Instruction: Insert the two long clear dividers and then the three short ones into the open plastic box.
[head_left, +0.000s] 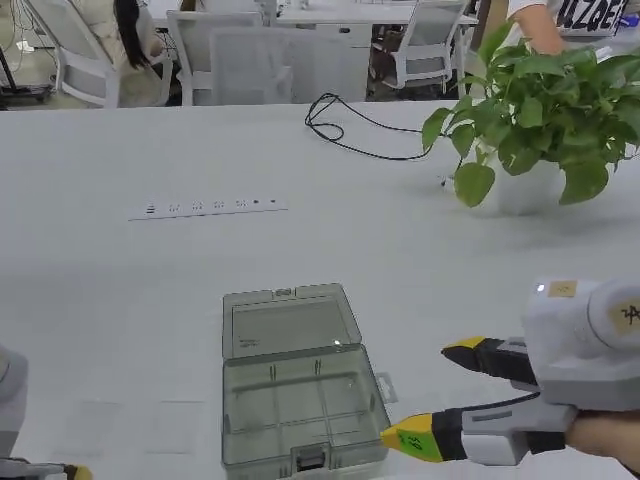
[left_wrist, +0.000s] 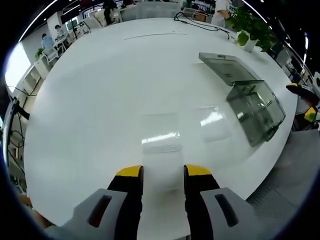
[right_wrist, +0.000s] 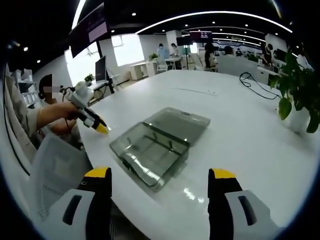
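Left tongs (left_wrist: 162, 171), right tongs (right_wrist: 160, 173) agape, empty; dividers (left_wrist: 160, 131) lie beside box (head_left: 300, 410) (plant (head_left: 545, 105), cable (head_left: 345, 142) beyond).

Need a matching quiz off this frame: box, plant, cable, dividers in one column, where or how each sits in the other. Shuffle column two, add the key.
Column 1
1. box
2. plant
3. cable
4. dividers

Column 2
A. black, looped near the far edge of the table
B. lying flat on the table, just ahead of the left tongs
C. lid swung open, next to the right tongs
D. green and leafy, at the far right of the table

Pairs: 1-C, 2-D, 3-A, 4-B
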